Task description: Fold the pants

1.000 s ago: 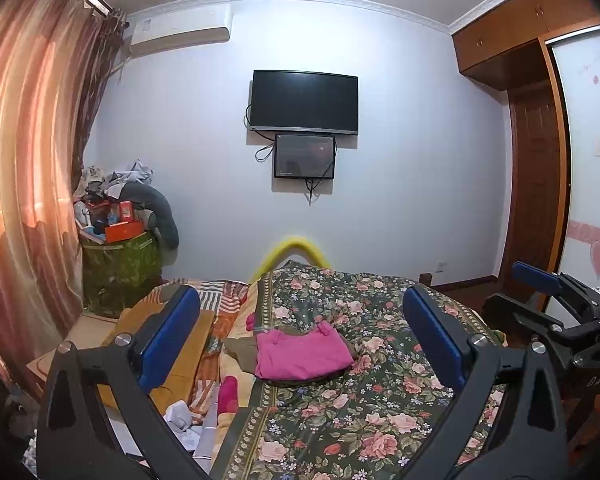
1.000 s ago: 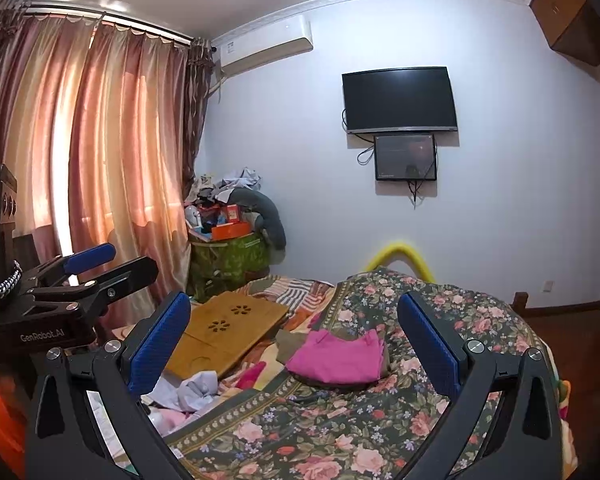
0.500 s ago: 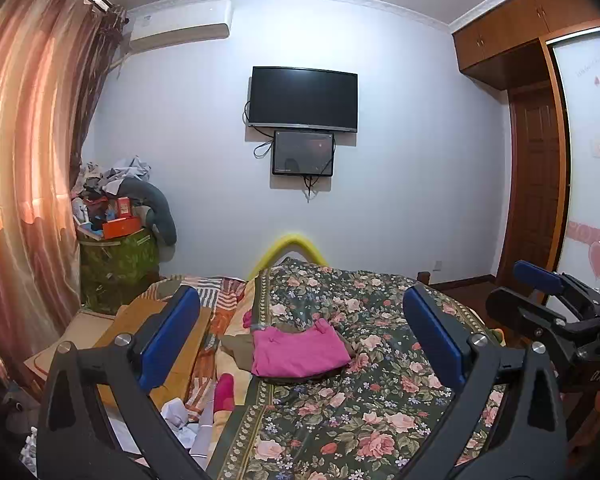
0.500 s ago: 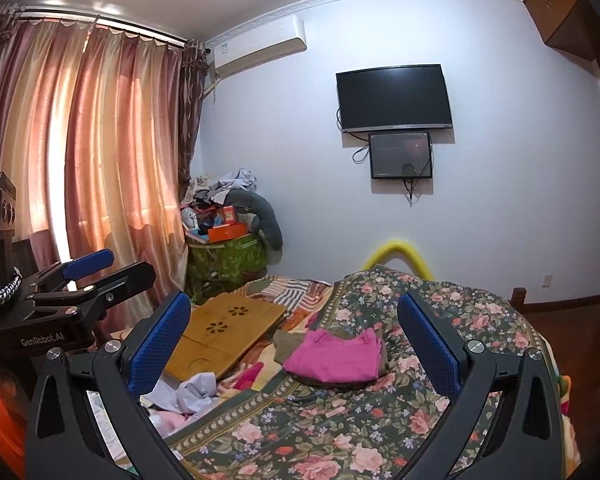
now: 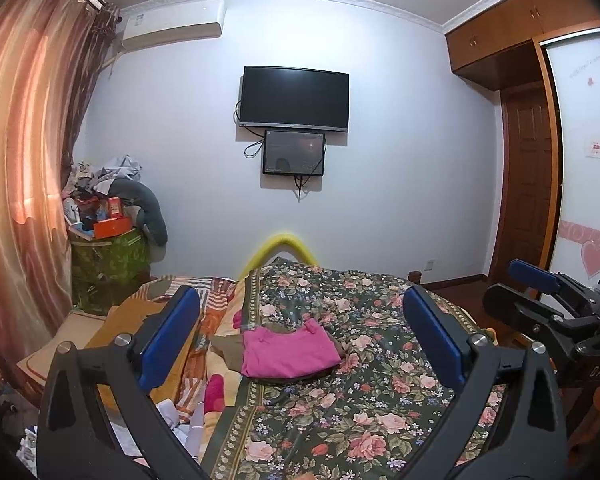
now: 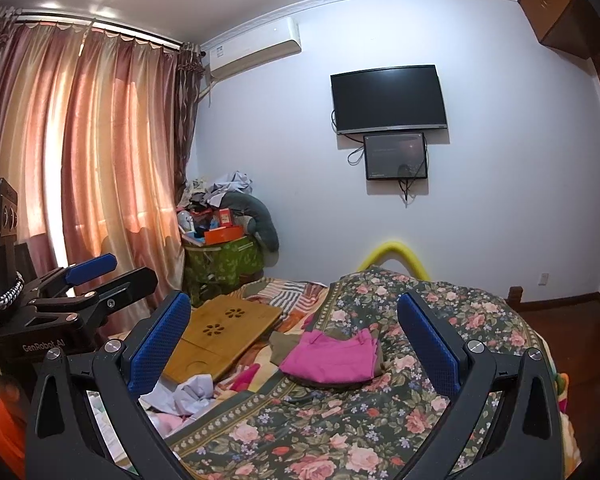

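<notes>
Folded pink pants (image 5: 290, 350) lie on top of a small stack of folded dark and olive clothes on the floral bedspread (image 5: 372, 396). They also show in the right wrist view (image 6: 332, 358). My left gripper (image 5: 300, 336) is open and empty, held well above and short of the stack. My right gripper (image 6: 294, 330) is open and empty too, at a similar distance. The right gripper shows at the right edge of the left wrist view (image 5: 540, 300); the left gripper shows at the left edge of the right wrist view (image 6: 88, 284).
A wooden lap desk (image 6: 224, 332) lies on the bed's left side, with crumpled white and pink clothes (image 6: 184, 394) in front of it. A cluttered green bin (image 6: 220, 264) stands by the curtains. A TV (image 5: 294, 98) hangs on the far wall. A wardrobe (image 5: 528, 168) is at right.
Both grippers have tilted slightly upward, so the bed and pink pants sit a little lower in both views. Both stay open and empty.
</notes>
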`<act>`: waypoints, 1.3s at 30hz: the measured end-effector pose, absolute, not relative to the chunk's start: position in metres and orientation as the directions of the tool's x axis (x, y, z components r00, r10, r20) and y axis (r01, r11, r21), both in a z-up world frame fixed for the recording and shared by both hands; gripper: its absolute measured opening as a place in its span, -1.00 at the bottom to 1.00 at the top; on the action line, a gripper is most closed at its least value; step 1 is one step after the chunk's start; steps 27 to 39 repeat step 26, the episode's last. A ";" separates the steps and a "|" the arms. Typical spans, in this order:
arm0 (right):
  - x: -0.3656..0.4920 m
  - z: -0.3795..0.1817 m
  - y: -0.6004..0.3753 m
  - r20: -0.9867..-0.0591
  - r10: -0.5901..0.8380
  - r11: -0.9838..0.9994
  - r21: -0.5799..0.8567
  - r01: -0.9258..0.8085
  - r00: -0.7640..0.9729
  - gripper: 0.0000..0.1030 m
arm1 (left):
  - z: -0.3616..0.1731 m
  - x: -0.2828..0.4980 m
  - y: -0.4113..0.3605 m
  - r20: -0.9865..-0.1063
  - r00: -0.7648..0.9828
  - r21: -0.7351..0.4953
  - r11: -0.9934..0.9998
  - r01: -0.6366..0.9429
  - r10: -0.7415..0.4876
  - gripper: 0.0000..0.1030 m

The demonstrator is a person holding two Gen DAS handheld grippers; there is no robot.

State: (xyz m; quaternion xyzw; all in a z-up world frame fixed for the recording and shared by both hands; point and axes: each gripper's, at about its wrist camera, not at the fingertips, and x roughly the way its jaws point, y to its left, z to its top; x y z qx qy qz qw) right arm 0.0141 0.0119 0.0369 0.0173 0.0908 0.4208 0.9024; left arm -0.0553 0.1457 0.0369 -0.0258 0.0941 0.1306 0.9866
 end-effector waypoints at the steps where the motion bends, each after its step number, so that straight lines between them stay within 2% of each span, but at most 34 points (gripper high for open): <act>1: 0.015 0.037 0.012 -0.149 0.762 0.646 0.109 -0.756 0.630 1.00 | 0.037 -0.055 0.146 -0.193 0.948 -0.025 0.965 -0.263 0.253 0.99; 39: 0.016 0.036 0.012 -0.167 0.759 0.649 0.111 -0.753 0.629 1.00 | 0.034 -0.049 0.152 -0.232 0.952 -0.057 0.975 -0.217 0.199 0.99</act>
